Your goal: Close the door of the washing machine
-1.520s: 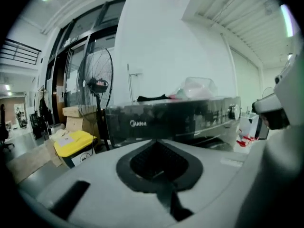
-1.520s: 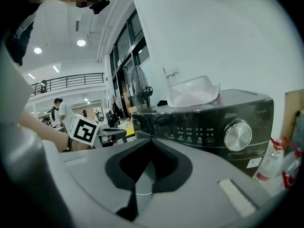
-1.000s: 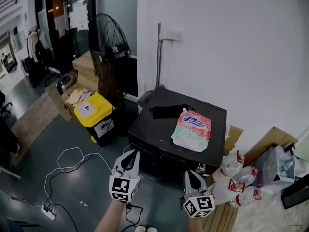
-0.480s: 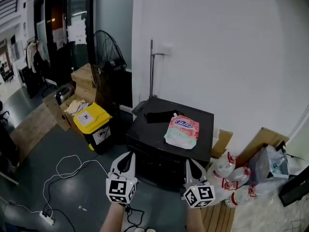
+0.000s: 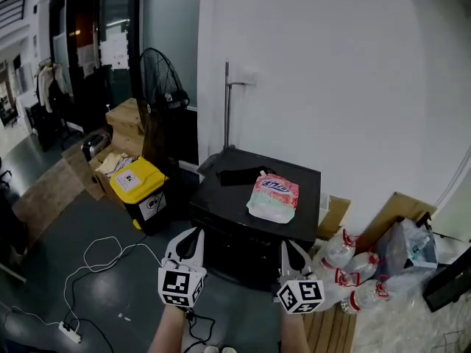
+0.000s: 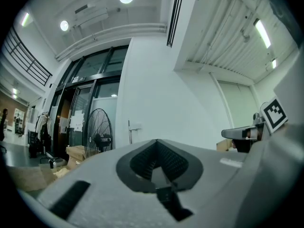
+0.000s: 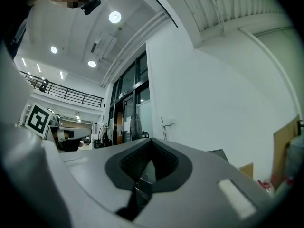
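The black washing machine (image 5: 221,210) stands against the white wall, its front in shadow, so I cannot make out the door. A pink and green pouch (image 5: 274,196) and a flat black thing (image 5: 235,175) lie on its top. In the head view my left gripper (image 5: 193,235) hangs in front of the machine's left front corner and my right gripper (image 5: 289,248) in front of its right front. Both are shut with nothing between the jaws. The left gripper (image 6: 156,161) and right gripper (image 7: 150,159) each look nearly level at the wall in their own views.
A yellow-lidded bin (image 5: 138,184), a standing fan (image 5: 160,87) and cardboard boxes (image 5: 124,115) are left of the machine. White cables (image 5: 96,259) and a power strip (image 5: 71,332) lie on the floor. Plastic bottles (image 5: 346,267) and bags (image 5: 408,245) crowd the right.
The head view has lifted, so the machine now sits smaller and farther off. Both grippers stay shut, side by side, a little higher before the machine's front.
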{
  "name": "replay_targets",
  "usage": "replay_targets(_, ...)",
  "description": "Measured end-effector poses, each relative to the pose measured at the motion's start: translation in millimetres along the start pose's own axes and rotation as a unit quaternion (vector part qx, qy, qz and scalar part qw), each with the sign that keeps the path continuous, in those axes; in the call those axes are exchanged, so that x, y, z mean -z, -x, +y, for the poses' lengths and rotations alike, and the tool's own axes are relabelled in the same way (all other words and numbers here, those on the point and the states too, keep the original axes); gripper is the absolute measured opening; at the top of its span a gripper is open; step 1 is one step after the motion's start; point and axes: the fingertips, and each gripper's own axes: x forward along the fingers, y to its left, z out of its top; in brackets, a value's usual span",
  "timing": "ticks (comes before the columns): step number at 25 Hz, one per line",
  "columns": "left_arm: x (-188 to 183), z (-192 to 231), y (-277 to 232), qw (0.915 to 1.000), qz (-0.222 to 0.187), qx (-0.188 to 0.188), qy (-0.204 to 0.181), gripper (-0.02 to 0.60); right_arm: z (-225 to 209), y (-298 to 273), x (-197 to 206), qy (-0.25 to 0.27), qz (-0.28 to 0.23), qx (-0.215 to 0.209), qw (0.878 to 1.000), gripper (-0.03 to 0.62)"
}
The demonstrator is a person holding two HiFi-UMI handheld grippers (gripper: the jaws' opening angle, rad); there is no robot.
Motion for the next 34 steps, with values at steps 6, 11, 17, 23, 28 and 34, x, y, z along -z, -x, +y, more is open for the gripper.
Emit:
replay_targets(6, -1, -2, 0, 1.0000, 0.002, 0.002, -0.001, 0.006, -4, 2, 0, 0.003, 0.004, 0.008, 1.000, 0.012)
replay_targets(11, 3, -7, -2, 1.0000, 0.006, 0.004, 0.001, 0.006, -4, 3, 5, 0.005, 0.013, 0.004, 1.000, 0.012)
replay_targets(17, 7, -11, -1, 0.9999, 0.011, 0.006, 0.003, 0.006, -4, 6, 6, 0.004, 0.015, 0.001, 1.000, 0.012)
replay_targets(23, 8, -15, 1, 0.9999, 0.014, 0.007, -0.001, 0.006, -5, 11, 8, 0.000, 0.017, 0.002, 1.000, 0.012)
replay_targets(28, 10, -15, 3, 0.9999, 0.015, 0.007, 0.001, 0.006, -2, 14, 9, -0.001, 0.019, 0.002, 1.000, 0.012)
replay_targets(34, 11, -18, 5, 0.9998, 0.018, 0.008, 0.002, 0.006, -2, 17, 10, -0.003, 0.021, 0.003, 1.000, 0.012)
